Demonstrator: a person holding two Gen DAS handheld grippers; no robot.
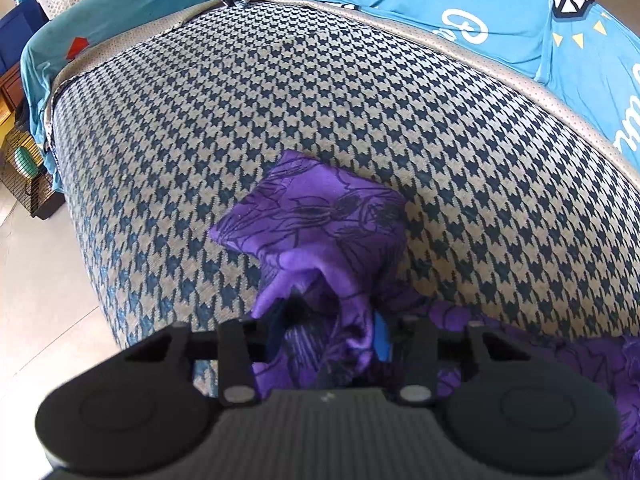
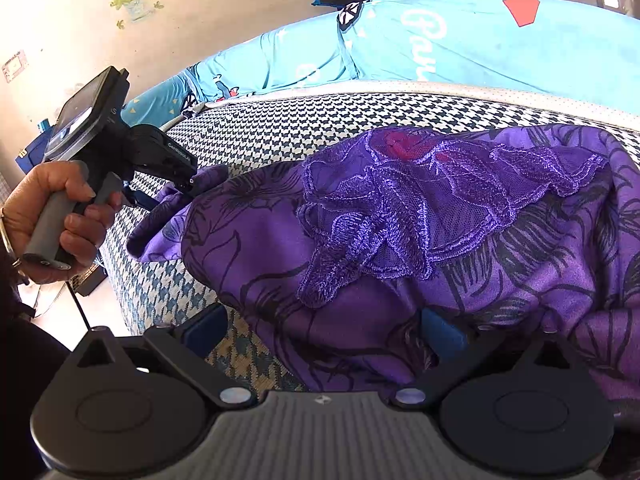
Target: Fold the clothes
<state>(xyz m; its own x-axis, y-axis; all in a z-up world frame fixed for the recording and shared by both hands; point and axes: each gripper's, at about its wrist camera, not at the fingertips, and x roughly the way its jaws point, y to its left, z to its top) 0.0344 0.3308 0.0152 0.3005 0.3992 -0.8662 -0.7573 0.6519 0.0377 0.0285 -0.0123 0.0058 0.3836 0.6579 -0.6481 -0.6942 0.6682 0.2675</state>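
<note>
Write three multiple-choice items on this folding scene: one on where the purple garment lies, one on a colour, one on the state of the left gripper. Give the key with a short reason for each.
1. Where does the purple garment lie?
A. on the houndstooth cushion
B. on the floor
C. in the white basket

2. What colour is the bedding behind the houndstooth cushion?
A. red
B. light blue
C. green

3. How does the left gripper stand?
A. open, far above the cloth
B. closed on a fold of the purple cloth
C. holding a hanger

Key:
1 A, the garment spreads over the checked cushion in both views.
2 B, the light blue bedding with cartoon prints runs along the back edge.
3 B, the left wrist view shows purple cloth bunched between the blue pads.
</note>
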